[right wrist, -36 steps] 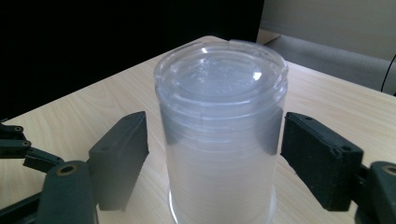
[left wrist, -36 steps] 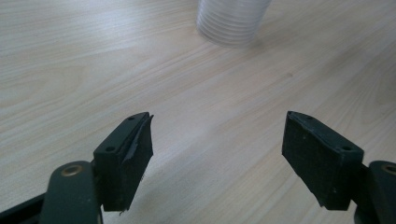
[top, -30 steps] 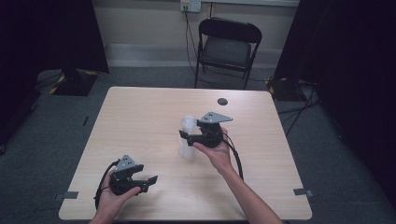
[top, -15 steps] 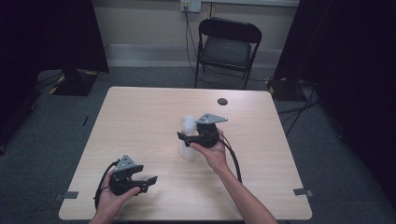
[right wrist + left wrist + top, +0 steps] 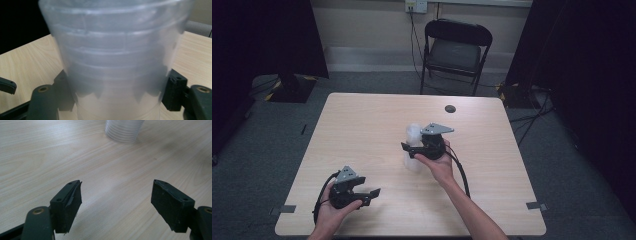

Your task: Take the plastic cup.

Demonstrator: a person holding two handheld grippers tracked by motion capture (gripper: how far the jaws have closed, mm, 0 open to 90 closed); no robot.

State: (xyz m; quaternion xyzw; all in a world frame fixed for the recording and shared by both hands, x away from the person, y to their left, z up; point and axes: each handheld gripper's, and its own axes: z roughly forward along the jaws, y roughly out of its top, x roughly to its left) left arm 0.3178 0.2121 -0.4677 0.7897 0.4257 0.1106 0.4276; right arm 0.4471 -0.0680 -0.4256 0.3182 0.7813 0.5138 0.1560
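Note:
A stack of clear plastic cups (image 5: 413, 144) stands upright on the table (image 5: 362, 125), right of its middle. My right gripper (image 5: 408, 150) reaches in from the right, its jaws on both sides of the stack (image 5: 117, 62). These jaws have just been closing, and the pads (image 5: 172, 90) now press on the cup walls. My left gripper (image 5: 371, 196) rests in the person's hand near the front left edge, open with nothing between its jaws (image 5: 116, 195). In the left gripper view the ribbed bottom of the cup stack (image 5: 123, 131) stands farther off on the wood.
A small dark round thing (image 5: 450, 108) lies near the table's far edge. A black folding chair (image 5: 455, 50) stands behind the table. Bare wood stretches across the left half and the right side.
The right gripper's jaws have drawn in against the cup stack, and the hand has shifted only slightly. The left hand and its gripper have stayed put.

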